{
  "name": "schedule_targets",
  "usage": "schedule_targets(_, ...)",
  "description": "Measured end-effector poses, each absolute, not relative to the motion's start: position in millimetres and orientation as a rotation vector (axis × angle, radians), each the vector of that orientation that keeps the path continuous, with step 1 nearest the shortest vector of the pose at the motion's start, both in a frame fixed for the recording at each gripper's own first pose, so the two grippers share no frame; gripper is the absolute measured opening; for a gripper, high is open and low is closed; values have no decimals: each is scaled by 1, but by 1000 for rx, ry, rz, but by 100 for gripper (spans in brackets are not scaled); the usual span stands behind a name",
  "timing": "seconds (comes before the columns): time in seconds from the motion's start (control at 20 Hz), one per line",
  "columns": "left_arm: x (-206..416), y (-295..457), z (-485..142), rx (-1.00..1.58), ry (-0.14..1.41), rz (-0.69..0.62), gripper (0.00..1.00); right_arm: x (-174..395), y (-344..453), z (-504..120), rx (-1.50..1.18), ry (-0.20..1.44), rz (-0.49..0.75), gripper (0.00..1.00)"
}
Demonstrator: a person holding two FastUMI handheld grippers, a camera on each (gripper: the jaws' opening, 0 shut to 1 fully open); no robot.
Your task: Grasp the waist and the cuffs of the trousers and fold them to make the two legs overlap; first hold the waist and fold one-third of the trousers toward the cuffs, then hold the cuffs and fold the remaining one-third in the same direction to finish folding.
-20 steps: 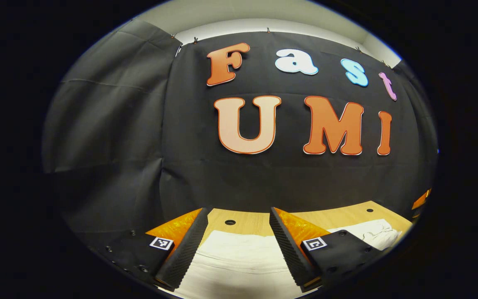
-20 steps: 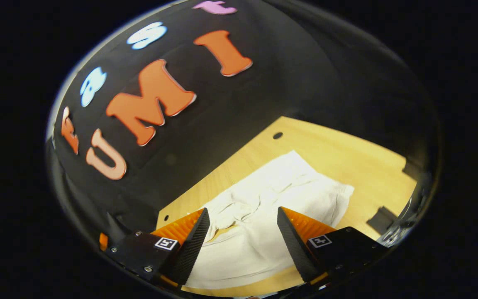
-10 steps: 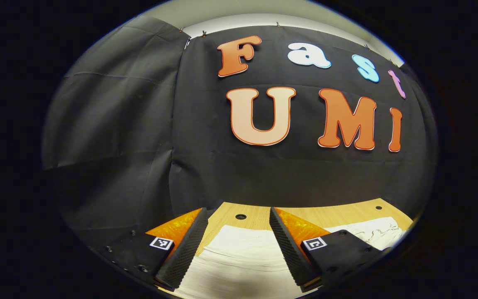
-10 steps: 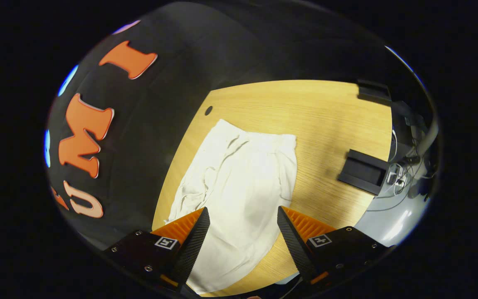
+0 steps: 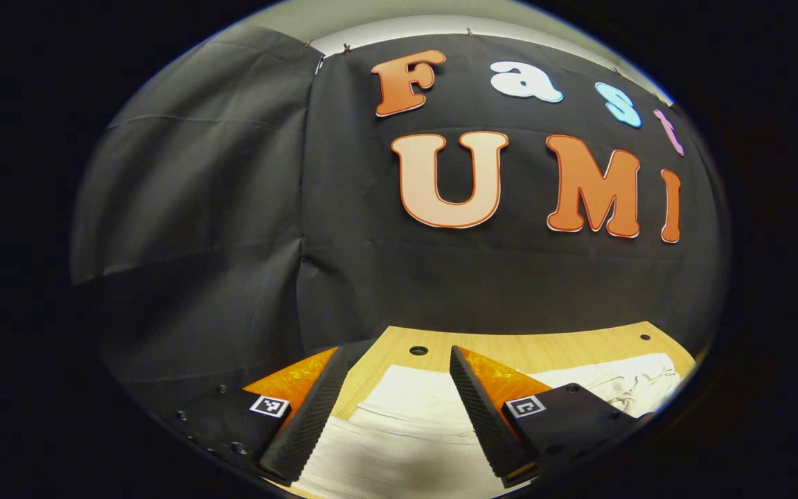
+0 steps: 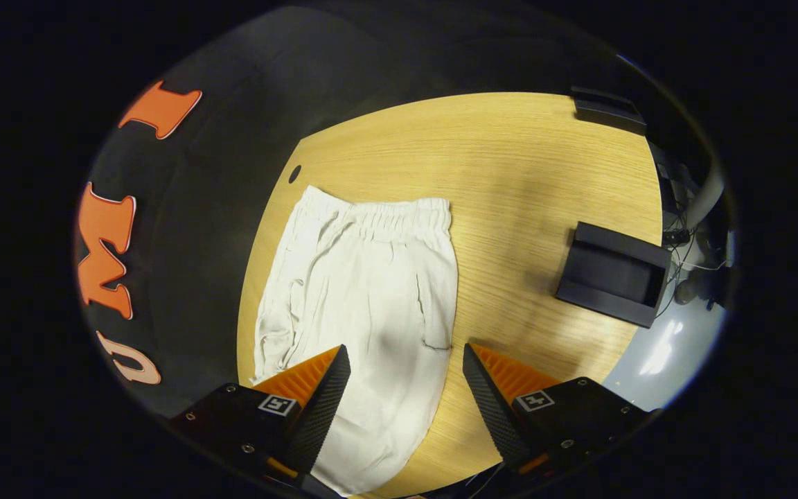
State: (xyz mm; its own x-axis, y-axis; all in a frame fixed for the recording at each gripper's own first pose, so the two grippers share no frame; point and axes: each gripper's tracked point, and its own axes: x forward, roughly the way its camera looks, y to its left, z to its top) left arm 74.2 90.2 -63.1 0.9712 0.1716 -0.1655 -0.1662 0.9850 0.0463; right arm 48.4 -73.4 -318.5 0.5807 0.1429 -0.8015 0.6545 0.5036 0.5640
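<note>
since a second ago my right gripper (image 6: 399,395) has swung round and risen, so the trousers (image 6: 364,291) now lie whole below it on the table (image 6: 510,180), waistband at the far end; the left gripper (image 5: 388,409) has tipped slightly, showing more table beyond the cloth.

the legs look already laid one over the other (a single narrow panel, as far as i can tell), so i judge the lengthwise fold done and both thirds folds left.

both grippers stand wide open and hold nothing. the trousers run from between the right gripper's fingers away toward the waist, which is well apart from it. the left gripper hovers low over the trousers (image 5: 399,430), its fingers either side of a flat pale stretch. a black tray (image 6: 610,274) sits off to the side.
</note>
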Motion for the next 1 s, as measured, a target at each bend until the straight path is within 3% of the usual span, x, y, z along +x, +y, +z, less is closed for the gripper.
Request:
schedule_targets(0.35, 72, 105, -76, 39, 200, 211, 97, 69, -68, -323, 1071, 922, -359, 98)
schedule_targets(0.45, 72, 107, -80, 32, 206, 212, 97, 70, -69, -327, 1080, 925, -374, 92)
schedule_targets(0.6, 70, 112, -80, 25, 210, 226, 97, 69, -68, -337, 1103, 947, -387, 68)
schedule_targets(0.65, 69, 114, -79, 18, 212, 231, 98, 67, -72, -340, 1104, 949, -398, 41)
schedule_targets(0.75, 67, 115, -81, 6, 217, 235, 97, 63, -74, -345, 1106, 959, -419, 19)
schedule_targets(0.85, 64, 117, -82, -10, 216, 230, 97, 64, -71, -349, 1112, 967, -427, 4)
schedule_targets(1.0, 53, 123, -95, -61, 262, 225, 98, 63, -73, -347, 1080, 978, -419, 1)
